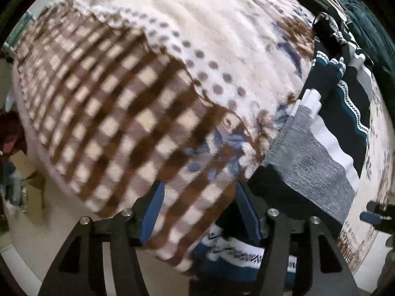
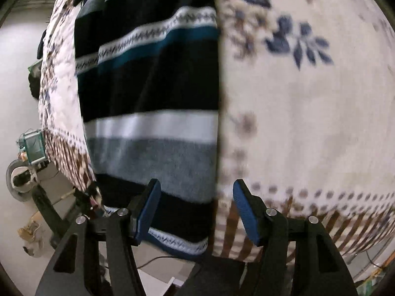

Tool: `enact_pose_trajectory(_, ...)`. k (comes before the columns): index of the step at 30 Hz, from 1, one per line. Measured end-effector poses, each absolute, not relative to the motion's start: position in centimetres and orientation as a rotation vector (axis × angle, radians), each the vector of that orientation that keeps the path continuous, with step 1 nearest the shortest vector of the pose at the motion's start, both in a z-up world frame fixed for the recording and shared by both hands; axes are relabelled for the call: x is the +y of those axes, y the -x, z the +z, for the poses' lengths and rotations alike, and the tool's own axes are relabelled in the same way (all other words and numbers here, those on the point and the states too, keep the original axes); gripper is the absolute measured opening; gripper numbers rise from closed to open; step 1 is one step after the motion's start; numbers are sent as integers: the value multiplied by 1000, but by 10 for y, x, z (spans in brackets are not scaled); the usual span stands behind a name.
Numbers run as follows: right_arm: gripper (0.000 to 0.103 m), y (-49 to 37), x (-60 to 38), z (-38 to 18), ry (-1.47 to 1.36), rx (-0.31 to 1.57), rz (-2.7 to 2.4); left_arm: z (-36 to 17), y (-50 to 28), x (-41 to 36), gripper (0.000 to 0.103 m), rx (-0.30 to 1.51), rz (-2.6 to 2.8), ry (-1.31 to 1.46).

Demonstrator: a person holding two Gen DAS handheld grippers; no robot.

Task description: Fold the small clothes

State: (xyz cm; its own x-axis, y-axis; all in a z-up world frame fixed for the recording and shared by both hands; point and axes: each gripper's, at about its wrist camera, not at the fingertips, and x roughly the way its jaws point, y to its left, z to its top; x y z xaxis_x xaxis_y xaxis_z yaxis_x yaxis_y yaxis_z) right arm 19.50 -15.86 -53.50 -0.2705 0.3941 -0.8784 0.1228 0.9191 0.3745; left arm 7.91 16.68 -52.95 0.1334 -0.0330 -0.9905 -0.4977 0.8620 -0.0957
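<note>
A small striped sweater [image 2: 153, 93] in black, teal, white and grey lies on a fleece blanket [image 2: 308, 123]. In the left wrist view the sweater [image 1: 328, 148] lies at the right, with its lower hem [image 1: 237, 254] showing between my fingers. My left gripper [image 1: 200, 209] is open, low over the blanket's brown check part beside the sweater's edge. My right gripper [image 2: 196, 209] is open, its jaws straddling the sweater's right edge near the hem, left finger [image 2: 148, 212] over the sweater, right finger [image 2: 246, 212] over the blanket.
The blanket [image 1: 148, 86] is white with brown checks, dots and blue flowers. The other gripper [image 1: 377, 214] shows at the right edge of the left wrist view. A dark teal cloth [image 1: 367, 19] lies far right. A green box [image 2: 34, 145] and clutter stand beside the bed.
</note>
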Motion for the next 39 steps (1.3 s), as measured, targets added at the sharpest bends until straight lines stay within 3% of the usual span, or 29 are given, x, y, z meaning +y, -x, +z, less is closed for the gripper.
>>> enact_pose_trajectory(9, 64, -93, -160, -574, -584, 1957, 298, -531, -82, 109, 54, 1439, 187, 327)
enact_pose_trajectory(10, 63, -83, -158, -579, -612, 1961, 299, -536, -83, 102, 21, 1432, 156, 323)
enact_pose_trajectory(11, 50, -74, -157, -582, -642, 1951, 306, -542, -82, 95, 5, 1434, 130, 313)
enact_pose_trajectory(12, 19, -69, -153, -584, -658, 1935, 317, -547, -81, 91, 5, 1440, 123, 296)
enact_pose_trajectory(13, 10, -63, -151, -584, -633, 1917, 307, -549, -80, 89, 5, 1435, 119, 278)
enact_pose_trajectory(16, 9, -48, -150, -585, -578, 1906, 231, -557, -74, 99, 6, 1450, 117, 305)
enact_pose_trajectory(19, 9, -45, -158, -587, -587, 1941, 195, -557, -75, 106, 9, 1493, 83, 320)
enact_pose_trajectory(21, 18, -58, -160, -573, -594, 1952, 197, -541, -91, 116, 12, 1520, 42, 300)
enact_pose_trajectory(22, 23, -67, -163, -563, -583, 1942, 202, -531, -99, 117, 19, 1515, 37, 286)
enact_pose_trajectory(24, 56, -94, -167, -536, -562, 1883, 214, -506, -119, 121, 28, 1458, 3, 318)
enact_pose_trajectory(25, 60, -109, -172, -522, -555, 1845, 211, -491, -135, 124, 36, 1414, -17, 352)
enact_pose_trajectory(28, 61, -160, -184, -496, -582, 1745, 173, -463, -193, 129, 56, 1296, -62, 423)
enact_pose_trajectory(29, 61, -177, -191, -493, -599, 1718, 158, -456, -224, 125, 58, 1258, -80, 441)
enact_pose_trajectory(34, 61, -279, -226, -494, -614, 1571, 68, -458, -367, 122, 58, 1171, -138, 425)
enact_pose_trajectory(39, 61, -371, -259, -505, -685, 1477, 42, -490, -489, 112, 58, 1210, -210, 369)
